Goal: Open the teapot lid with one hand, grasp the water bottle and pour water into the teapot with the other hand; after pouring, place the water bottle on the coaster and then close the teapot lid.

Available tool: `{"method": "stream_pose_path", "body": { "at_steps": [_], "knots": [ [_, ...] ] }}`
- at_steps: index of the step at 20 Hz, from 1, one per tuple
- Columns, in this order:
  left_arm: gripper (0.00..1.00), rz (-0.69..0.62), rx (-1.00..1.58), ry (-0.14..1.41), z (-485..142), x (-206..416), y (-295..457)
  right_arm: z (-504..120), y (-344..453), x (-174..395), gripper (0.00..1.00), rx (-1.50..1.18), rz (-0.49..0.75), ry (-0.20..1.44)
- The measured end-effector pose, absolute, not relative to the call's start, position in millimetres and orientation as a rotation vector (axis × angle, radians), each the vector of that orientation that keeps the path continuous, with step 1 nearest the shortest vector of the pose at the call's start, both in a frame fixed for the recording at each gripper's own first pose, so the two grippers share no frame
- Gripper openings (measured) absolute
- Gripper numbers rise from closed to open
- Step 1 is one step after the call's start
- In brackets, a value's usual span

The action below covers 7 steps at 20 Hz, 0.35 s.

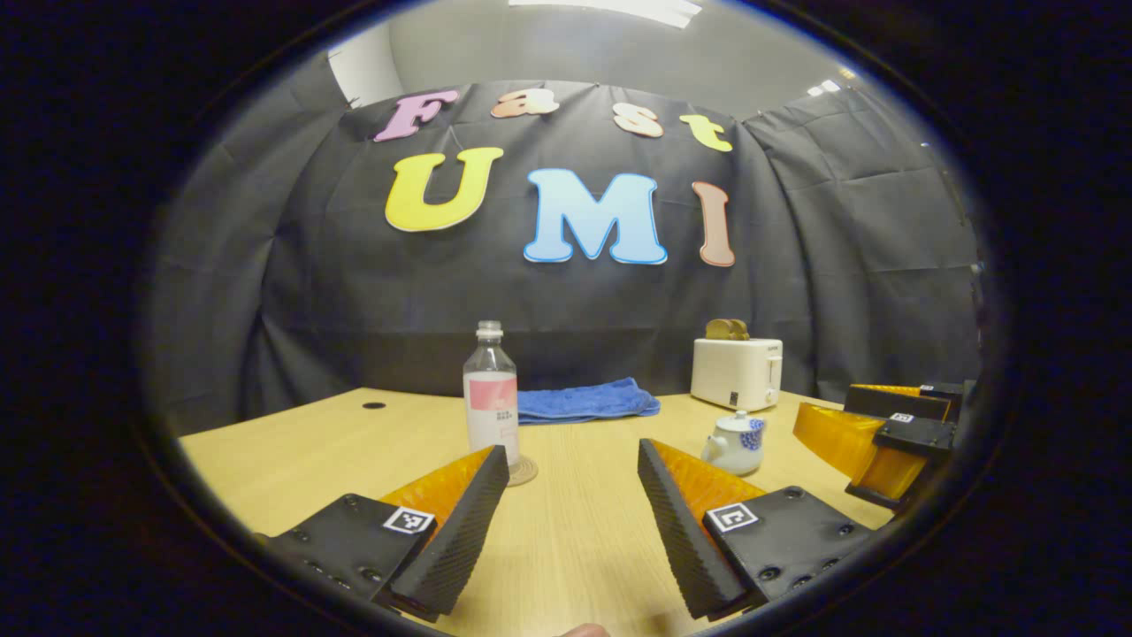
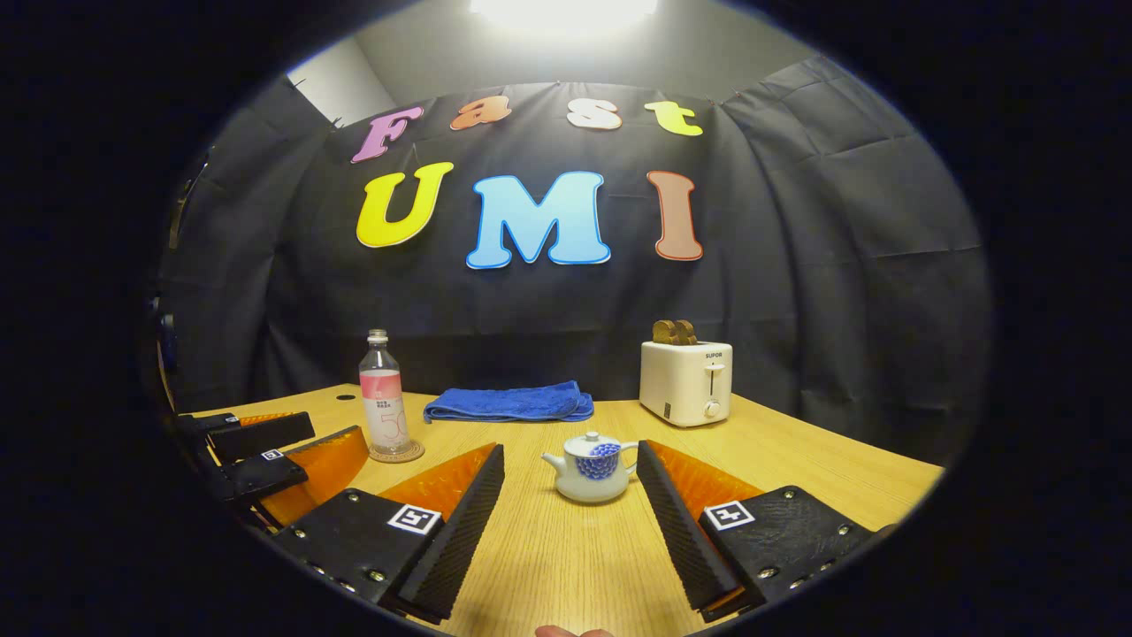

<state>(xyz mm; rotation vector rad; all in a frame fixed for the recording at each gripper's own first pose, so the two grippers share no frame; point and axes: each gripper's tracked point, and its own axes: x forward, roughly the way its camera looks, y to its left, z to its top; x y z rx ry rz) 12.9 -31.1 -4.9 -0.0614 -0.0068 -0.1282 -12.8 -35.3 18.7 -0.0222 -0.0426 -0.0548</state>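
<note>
A clear water bottle (image 1: 491, 398) with a pink label stands upright on a round coaster (image 1: 523, 471) on the wooden table. A small white teapot (image 1: 736, 441) with a blue pattern sits to its right, lid on. My left gripper (image 1: 573, 469) is open, short of the bottle, fingers wide apart. In the right gripper view the teapot (image 2: 591, 466) stands between and beyond the fingers of my open right gripper (image 2: 570, 464); the bottle (image 2: 383, 402) and coaster (image 2: 395, 455) are at the left. Each gripper appears at the other's edge: the right one (image 1: 871, 438), the left one (image 2: 265, 451).
A folded blue towel (image 1: 585, 400) lies at the back of the table (image 1: 566, 540). A white toaster (image 1: 736, 372) with bread in its slots stands at the back right. A small dark hole (image 1: 373, 405) marks the tabletop at the back left.
</note>
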Motion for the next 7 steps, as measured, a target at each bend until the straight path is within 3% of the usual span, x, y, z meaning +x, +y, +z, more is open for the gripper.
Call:
{"method": "stream_pose_path", "body": {
  "at_steps": [7],
  "knots": [
    [1.0,-0.049,-0.005,-0.011,-5.9,-6.7,-20.8,0.3,-14.0,-10.2,0.92,-0.02,-0.023,0.0]
  ]
}}
